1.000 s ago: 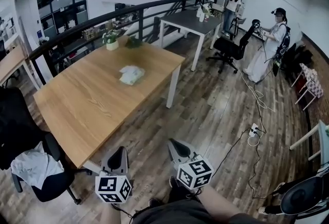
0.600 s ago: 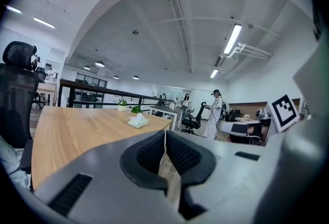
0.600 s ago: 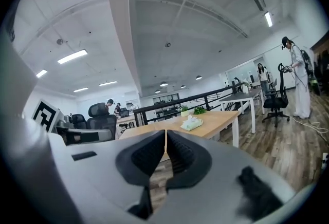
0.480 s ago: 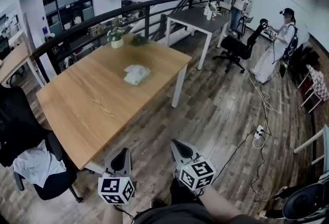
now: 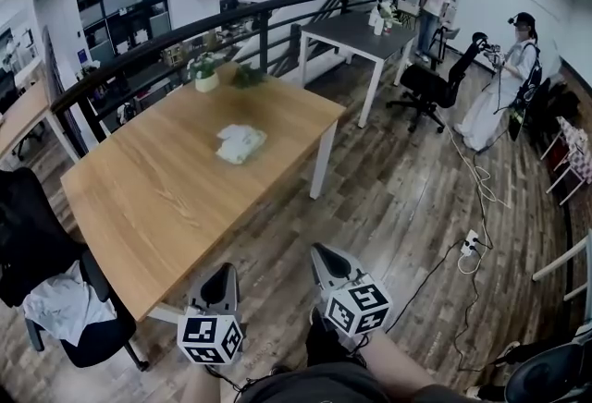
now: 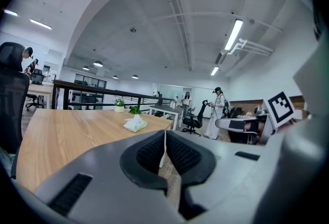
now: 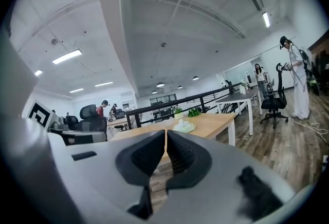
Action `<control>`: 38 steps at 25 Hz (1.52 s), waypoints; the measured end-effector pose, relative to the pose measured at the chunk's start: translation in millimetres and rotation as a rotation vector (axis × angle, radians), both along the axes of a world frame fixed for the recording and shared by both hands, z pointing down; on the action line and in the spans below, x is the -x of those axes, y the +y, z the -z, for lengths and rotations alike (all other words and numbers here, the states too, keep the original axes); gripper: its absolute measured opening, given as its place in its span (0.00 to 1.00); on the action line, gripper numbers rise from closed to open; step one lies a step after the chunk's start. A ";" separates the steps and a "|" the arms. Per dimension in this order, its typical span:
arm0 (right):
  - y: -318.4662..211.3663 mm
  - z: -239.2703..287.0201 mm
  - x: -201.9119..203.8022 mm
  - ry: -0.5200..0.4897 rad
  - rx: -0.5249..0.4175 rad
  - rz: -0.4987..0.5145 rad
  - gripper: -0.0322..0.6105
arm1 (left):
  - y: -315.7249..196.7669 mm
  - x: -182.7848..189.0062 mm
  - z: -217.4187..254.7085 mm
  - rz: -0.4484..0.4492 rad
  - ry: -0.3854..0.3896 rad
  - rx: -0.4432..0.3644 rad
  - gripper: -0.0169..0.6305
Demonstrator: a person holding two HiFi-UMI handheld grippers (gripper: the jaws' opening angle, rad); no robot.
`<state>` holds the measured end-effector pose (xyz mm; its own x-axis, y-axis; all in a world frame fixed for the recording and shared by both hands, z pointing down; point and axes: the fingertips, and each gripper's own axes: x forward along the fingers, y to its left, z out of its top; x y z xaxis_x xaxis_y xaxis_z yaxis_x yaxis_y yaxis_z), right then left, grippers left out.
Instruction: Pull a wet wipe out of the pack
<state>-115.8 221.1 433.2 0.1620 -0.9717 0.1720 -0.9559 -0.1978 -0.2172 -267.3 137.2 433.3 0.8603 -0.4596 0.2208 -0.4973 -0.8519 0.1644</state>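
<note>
Left tongs point(image 5: 222, 274), right tongs point(image 5: 325, 255) nearer table point(image 5: 157, 189), level

The wipe pack point(image 5: 240, 143) lies on the tabletop point(image 5: 157, 193) toward its far end; a potted plant point(image 5: 203, 74) stands behind it (at the far edge), a chair point(image 5: 92, 341) left of the near corner.

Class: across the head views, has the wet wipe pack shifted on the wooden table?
No. The wet wipe pack keeps its spot on the table, the same way off the potted plant; only the camera view shifted.
</note>
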 end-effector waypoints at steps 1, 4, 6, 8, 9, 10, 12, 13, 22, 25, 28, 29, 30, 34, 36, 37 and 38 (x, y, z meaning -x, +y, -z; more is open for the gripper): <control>-3.6 -1.1 -6.3 -0.003 0.001 0.002 0.09 | -3.7 -6.4 -0.4 0.001 -0.002 -0.001 0.06; -14.4 -5.5 -27.3 -0.014 0.006 0.009 0.09 | -15.0 -27.4 -2.6 0.008 -0.007 0.004 0.06; -22.4 -7.8 -43.6 -0.023 0.009 0.014 0.09 | -22.7 -43.1 -4.6 0.013 -0.013 0.006 0.06; -32.0 -8.6 -61.1 -0.028 0.009 0.019 0.09 | -30.5 -59.4 -5.7 0.016 -0.018 0.006 0.06; -37.3 -8.6 -70.0 -0.031 0.009 0.023 0.09 | -34.3 -67.3 -5.7 0.018 -0.019 0.006 0.06; -42.9 -8.4 -79.0 -0.033 0.009 0.026 0.09 | -38.3 -75.1 -5.6 0.020 -0.019 0.007 0.06; -54.8 -7.8 -96.8 -0.037 0.009 0.036 0.09 | -46.7 -90.8 -5.2 0.029 -0.018 0.011 0.06; -60.5 -7.3 -105.4 -0.038 0.008 0.041 0.09 | -50.9 -98.8 -5.2 0.035 -0.018 0.012 0.06; -97.3 -15.4 -172.8 -0.056 0.015 0.111 0.09 | -72.6 -169.2 -6.0 0.069 -0.032 0.008 0.06; -108.4 -18.7 -193.5 -0.062 0.024 0.135 0.09 | -80.9 -186.2 -6.9 0.092 -0.037 0.011 0.06; -118.8 -18.1 -216.9 -0.063 0.022 0.148 0.09 | -85.5 -208.4 -6.3 0.082 -0.035 0.005 0.06; -121.6 -18.8 -223.8 -0.063 0.022 0.152 0.09 | -86.9 -215.3 -6.7 0.081 -0.037 0.001 0.06; -124.4 -19.9 -229.9 -0.064 0.023 0.157 0.09 | -88.9 -221.5 -7.6 0.085 -0.039 0.000 0.06; -132.4 -23.0 -247.9 -0.070 0.027 0.178 0.09 | -97.0 -241.0 -12.0 0.106 -0.038 0.014 0.06; -134.3 -22.9 -254.6 -0.067 0.030 0.185 0.09 | -99.7 -248.1 -13.1 0.108 -0.045 0.019 0.06; -134.8 -22.8 -257.8 -0.066 0.032 0.186 0.09 | -100.8 -250.6 -13.3 0.109 -0.045 0.022 0.06; -135.1 -22.9 -260.7 -0.069 0.033 0.185 0.09 | -102.1 -252.2 -13.2 0.112 -0.044 0.027 0.06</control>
